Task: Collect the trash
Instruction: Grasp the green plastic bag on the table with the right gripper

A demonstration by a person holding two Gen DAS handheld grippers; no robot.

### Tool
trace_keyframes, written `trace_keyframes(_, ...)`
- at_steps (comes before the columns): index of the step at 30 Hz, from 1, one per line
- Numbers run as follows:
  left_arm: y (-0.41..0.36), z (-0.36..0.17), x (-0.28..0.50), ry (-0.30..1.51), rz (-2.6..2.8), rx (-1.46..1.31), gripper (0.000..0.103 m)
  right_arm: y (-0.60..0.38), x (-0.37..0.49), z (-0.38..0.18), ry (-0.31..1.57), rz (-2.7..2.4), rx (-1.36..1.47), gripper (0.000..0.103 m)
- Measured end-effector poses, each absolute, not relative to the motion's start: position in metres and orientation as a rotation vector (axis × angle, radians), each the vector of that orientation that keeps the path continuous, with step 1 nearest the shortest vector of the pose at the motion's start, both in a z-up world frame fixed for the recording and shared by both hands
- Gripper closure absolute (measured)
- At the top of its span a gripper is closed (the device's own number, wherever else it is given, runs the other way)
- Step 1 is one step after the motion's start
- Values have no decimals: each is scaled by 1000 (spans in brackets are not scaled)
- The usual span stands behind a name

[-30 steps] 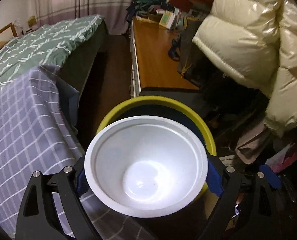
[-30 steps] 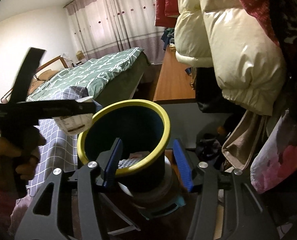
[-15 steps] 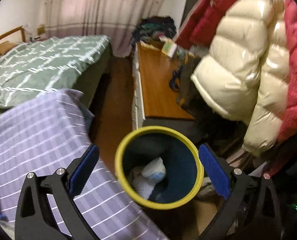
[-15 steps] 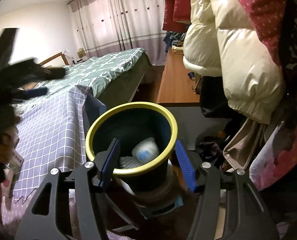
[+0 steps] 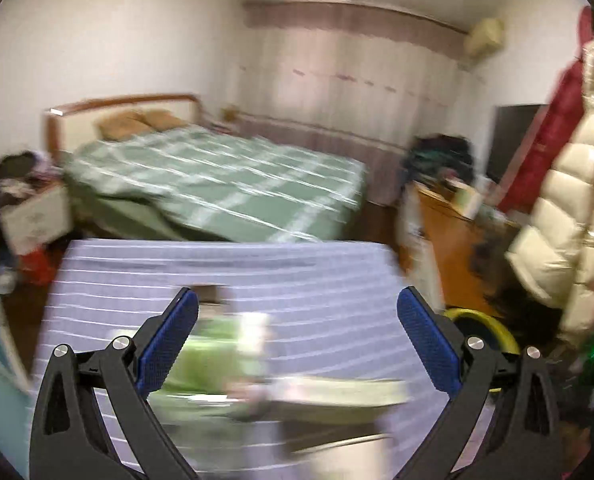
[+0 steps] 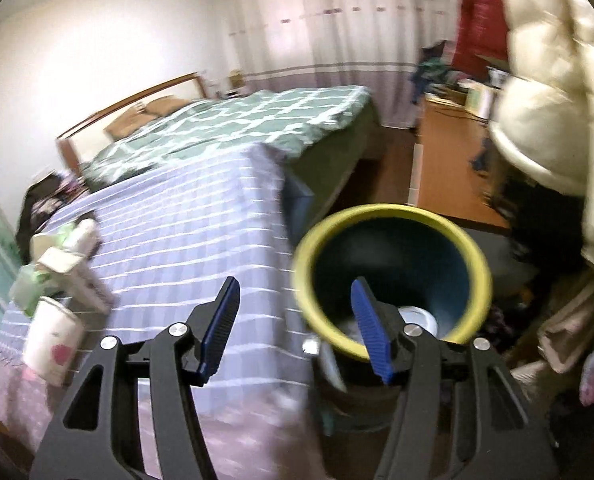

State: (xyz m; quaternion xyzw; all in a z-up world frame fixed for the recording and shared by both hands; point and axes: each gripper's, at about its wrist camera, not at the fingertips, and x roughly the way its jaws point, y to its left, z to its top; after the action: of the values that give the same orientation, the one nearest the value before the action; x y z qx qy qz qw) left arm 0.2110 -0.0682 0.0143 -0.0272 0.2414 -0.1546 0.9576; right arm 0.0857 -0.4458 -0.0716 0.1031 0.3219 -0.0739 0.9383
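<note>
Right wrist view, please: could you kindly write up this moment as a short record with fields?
bin: yellow-rimmed bin, dark inside, beside the checked cloth
bin contents: a white cup at the bottom
left on cloth: white cup with pink heart; green and white wrappers, blurred
right gripper: jaws apart, empty
left gripper: jaws apart, empty, over the cloth

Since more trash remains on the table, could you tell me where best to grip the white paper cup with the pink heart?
Grip the white paper cup with the pink heart across its side wall, from above: it apparently stands upright, near the table's edge.
</note>
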Motion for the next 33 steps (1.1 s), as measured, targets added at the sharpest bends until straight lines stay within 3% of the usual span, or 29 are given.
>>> trace_keyframes(9,77,-54,242,490,-52,-97,5,-331,154,-44,673,121,84,47)
trace_keyframes(13,96,-76,250,551,3,-139,5,-279,179,-33,680,251,17,47)
trace_keyframes(22,110,-71,235,475,59,-201,5,-205,237,-28,740,423,-74,48)
trace_keyframes(29,103,-69,230,470,54,-174,5,-179,304,-33,902,475,-42,73)
trace_keyframes(33,98,-70,230,476,51,-159,5,-165,331,-52,998,490,-20,75)
